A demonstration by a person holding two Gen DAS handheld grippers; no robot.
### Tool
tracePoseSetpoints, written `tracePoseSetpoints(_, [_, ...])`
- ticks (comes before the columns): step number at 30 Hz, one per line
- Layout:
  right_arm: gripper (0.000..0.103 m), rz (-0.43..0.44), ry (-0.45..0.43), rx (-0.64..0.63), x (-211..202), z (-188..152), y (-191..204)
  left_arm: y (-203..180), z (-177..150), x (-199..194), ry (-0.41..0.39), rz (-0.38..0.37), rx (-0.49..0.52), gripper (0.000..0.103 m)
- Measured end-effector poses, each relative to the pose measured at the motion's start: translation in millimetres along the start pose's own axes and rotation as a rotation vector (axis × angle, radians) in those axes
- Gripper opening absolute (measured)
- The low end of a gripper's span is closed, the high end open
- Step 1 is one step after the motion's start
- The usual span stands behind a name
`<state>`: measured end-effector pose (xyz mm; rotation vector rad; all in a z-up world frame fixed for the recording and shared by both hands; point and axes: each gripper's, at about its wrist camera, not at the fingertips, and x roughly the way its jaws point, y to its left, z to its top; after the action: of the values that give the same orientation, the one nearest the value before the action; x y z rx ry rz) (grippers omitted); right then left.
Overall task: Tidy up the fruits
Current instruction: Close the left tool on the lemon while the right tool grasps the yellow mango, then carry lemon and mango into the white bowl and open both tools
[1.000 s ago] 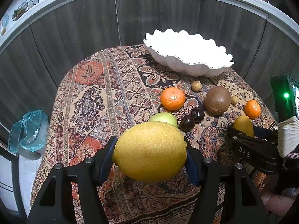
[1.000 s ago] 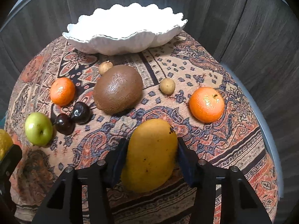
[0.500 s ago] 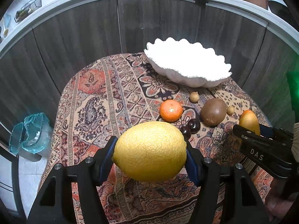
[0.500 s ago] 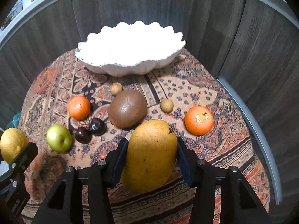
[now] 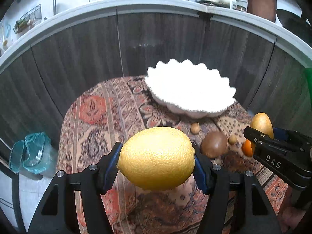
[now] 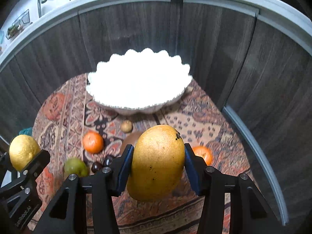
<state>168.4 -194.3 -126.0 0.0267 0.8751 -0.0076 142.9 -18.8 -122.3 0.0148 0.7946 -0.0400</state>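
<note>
My left gripper [image 5: 156, 167] is shut on a large yellow lemon [image 5: 156, 158], held in the air above the patterned tablecloth [image 5: 109, 113]. My right gripper [image 6: 157, 169] is shut on a yellow-orange mango [image 6: 158, 161], also lifted off the cloth. A white scalloped bowl [image 5: 187, 89] [image 6: 138, 83] stands empty at the far side of the table, beyond both fruits. The lemon [image 6: 22, 152] shows at the left edge of the right wrist view, and the mango [image 5: 261, 124] at the right edge of the left wrist view.
On the cloth lie two tangerines [image 6: 93, 142] [image 6: 202, 154], a brown kiwi [image 5: 214, 144], a green apple [image 6: 75, 166], two dark plums [image 6: 102, 163] and two small tan fruits [image 5: 195, 127] [image 5: 232, 138]. Dark wood cabinet fronts [image 5: 156, 42] curve behind the table. A blue glass dish [image 5: 31, 152] sits low at left.
Both grippers rose with their fruits; the table and bowl now look smaller and lower in each view, and the kitchen counter has come into sight at the top.
</note>
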Motion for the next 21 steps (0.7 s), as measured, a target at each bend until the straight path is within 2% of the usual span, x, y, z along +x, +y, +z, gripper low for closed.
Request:
tracePoseSetpoints(9, [0.051, 0.001, -0.084, -0.008, -0.6, 39.9, -11.1, -7.4, 50.1, 7.0, -0.080, -0.023, 0.036, 0.065])
tracePoseSetpoints(21, [0.051, 0.003, -0.108, 0.004, 31.4, 102.1, -15.7, -14.5, 110.2, 46.9, -0.117, -0.043, 0.049, 0.065])
